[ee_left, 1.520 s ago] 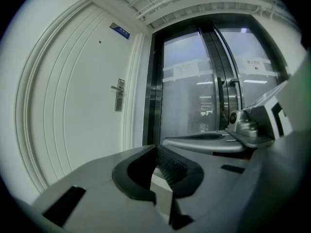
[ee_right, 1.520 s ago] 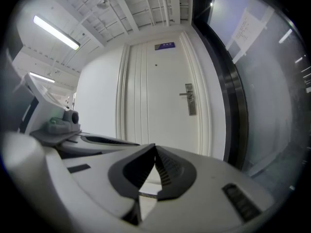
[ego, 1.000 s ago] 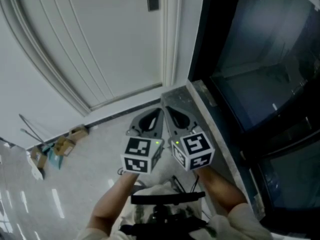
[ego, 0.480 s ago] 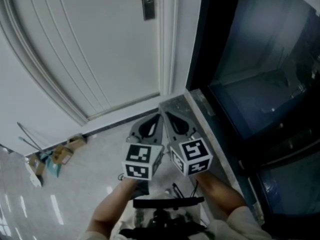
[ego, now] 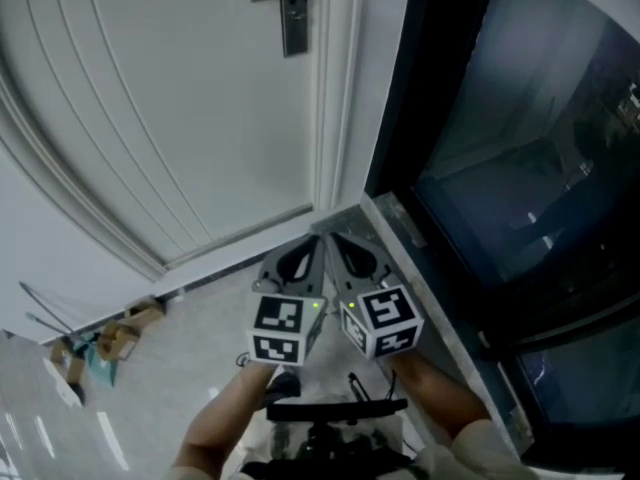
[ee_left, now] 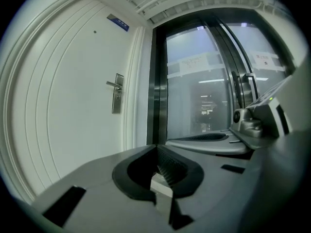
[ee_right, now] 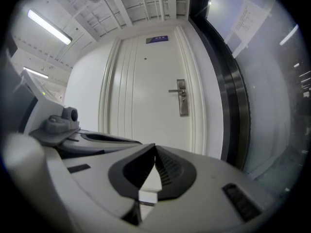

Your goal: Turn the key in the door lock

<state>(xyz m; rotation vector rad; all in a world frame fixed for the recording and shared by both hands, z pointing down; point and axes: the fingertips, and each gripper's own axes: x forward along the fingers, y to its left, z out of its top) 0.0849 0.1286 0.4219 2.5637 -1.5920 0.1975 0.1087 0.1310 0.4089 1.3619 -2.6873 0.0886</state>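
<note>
Your left gripper (ego: 310,245): jaws pressed together, nothing between them | your right gripper (ego: 342,245): likewise, just beside it | lock plate (ego: 293,13): at the white door (ego: 180,98)'s right edge, well apart from both.

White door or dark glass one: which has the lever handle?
The white panelled door, left of the dark glass front: a metal lock plate with lever handle sits near its right edge.

Left gripper (ego: 316,242), right gripper (ego: 338,240) — both nearer the door (ego: 180,98)
</note>
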